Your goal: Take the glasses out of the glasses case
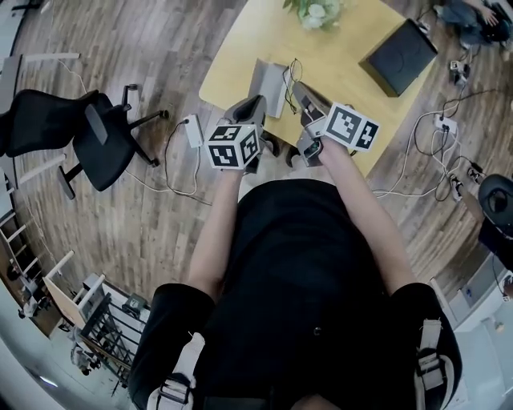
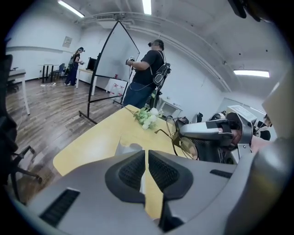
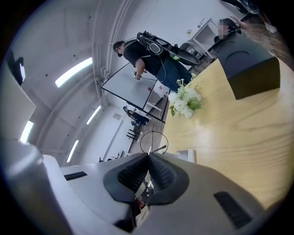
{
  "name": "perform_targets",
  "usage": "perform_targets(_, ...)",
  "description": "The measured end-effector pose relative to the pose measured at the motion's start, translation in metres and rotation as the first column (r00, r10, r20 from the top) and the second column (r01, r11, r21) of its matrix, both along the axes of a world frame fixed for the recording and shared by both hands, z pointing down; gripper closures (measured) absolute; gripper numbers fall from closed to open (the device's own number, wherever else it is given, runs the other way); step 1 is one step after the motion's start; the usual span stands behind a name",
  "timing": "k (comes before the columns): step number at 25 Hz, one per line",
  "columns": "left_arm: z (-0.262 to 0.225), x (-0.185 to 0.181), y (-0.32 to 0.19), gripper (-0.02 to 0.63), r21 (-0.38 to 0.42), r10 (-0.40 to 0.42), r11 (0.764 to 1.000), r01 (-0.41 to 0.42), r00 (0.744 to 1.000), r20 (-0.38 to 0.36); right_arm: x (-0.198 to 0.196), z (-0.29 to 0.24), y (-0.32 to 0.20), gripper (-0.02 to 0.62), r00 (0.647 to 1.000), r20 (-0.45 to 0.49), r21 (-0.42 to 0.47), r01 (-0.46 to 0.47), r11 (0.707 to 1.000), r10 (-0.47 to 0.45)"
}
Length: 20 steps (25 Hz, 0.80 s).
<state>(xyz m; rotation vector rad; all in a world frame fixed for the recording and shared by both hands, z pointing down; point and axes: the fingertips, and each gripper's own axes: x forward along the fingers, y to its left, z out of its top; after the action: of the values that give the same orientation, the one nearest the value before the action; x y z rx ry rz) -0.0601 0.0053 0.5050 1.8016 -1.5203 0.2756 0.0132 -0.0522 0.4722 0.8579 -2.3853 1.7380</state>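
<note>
Over the yellow table (image 1: pixel 240 56), my left gripper (image 1: pixel 256 104) is shut on a thin edge of the light grey glasses case (image 1: pixel 270 84). In the left gripper view that edge shows as a pale strip between the closed pads (image 2: pixel 146 153), with the rest of the case (image 2: pixel 125 147) beyond them. My right gripper (image 1: pixel 300 94) is shut on the thin wire-rimmed glasses (image 1: pixel 292 76), held above the table just right of the case. One round lens (image 3: pixel 154 142) stands above its closed jaws (image 3: pixel 148 158). The left gripper view also shows the glasses (image 2: pixel 180 137) in the right gripper (image 2: pixel 206 132).
A black box (image 1: pixel 398 56) lies on the table's far right and a white flower bunch (image 1: pixel 317 12) at its far edge. A black office chair (image 1: pixel 88 132) stands on the wood floor to the left, with cables and a power strip (image 1: pixel 194 130). People stand at a whiteboard (image 2: pixel 117 50).
</note>
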Motion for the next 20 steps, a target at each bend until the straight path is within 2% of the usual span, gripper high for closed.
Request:
perform_targets(7, -0.054, 0.020, -0.025, 0.569, 0.109, 0.010, 0.994, -0.009, 1.000, -0.010, 0.023, -0.053, -0.011, 0.572, 0.998, 0.054, 0.141, 0.029, 0.990, -0.037)
perform_targets(12, -0.095, 0.030, -0.035, 0.569, 0.197, 0.021, 0.980, -0.016, 1.000, -0.022, 0.033, -0.093, -0.017, 0.572, 0.987, 0.161, 0.208, -0.022, 0.978, -0.012)
perform_targets(20, -0.144, 0.041, -0.048, 0.569, 0.297, 0.020, 0.955, -0.014, 1.000, -0.016, 0.054, -0.129, -0.032, 0.574, 0.968, 0.249, 0.299, -0.094, 0.950, 0.017)
